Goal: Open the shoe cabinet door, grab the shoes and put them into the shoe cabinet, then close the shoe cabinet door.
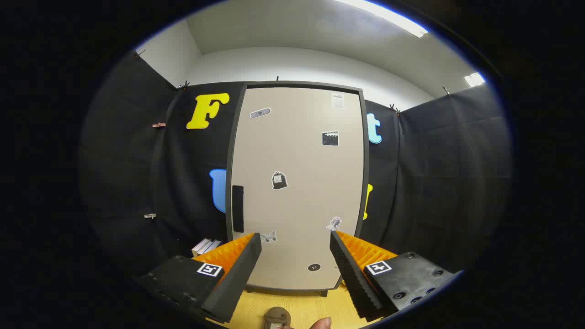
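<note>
Straight ahead of my claw (295, 240) stands the tall beige shoe cabinet with a dark grey frame (297, 183), upright on the yellow wooden floor (297, 304). Its flat beige door (299, 192) is shut flush in the frame, and it fills the space beyond and above my fingertips. My claw is spread wide with nothing between the fingers; both fingers reach toward the lower part of the door, apart from it as far as I can tell.

On the door's edge beyond my left finger sits a black upright rectangular handle (237, 208), a little above that fingertip. Small stickers dot the door: a black bag-shaped one (279, 180) near the middle, a clapperboard one (330, 138) higher up toward my right, a grey oval one (260, 113) near the top on my left, a butterfly one (268, 236) just beside my left fingertip, and a pale figure one (334, 223) just above my right fingertip. A small dark round sticker (313, 267) lies low on the door between my fingers.

Beyond my left finger, beside the cabinet's foot, a few pale books (205, 246) rest against the black cloth.

Below my claw, on the floor, I see the top of a brown shoe (277, 316), and next to it a fingertip (321, 323).
</note>
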The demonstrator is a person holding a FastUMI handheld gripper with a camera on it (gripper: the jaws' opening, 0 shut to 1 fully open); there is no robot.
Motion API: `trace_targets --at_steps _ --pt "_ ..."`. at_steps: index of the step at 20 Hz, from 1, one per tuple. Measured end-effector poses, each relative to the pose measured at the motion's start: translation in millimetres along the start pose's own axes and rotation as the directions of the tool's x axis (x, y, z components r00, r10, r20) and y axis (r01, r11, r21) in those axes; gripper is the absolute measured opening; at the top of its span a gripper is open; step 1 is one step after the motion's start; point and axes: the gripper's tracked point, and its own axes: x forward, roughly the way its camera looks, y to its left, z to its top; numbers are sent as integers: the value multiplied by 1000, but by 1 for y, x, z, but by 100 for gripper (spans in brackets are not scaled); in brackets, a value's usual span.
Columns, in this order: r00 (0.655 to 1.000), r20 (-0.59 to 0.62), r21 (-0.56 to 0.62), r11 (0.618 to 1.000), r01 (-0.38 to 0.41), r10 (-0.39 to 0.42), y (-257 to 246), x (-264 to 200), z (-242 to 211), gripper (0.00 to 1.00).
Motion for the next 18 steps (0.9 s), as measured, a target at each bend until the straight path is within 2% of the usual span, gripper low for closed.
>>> trace_targets --at_steps 18 --pt "1000 12 -13 1000 -8 8 8 -2 3 98"
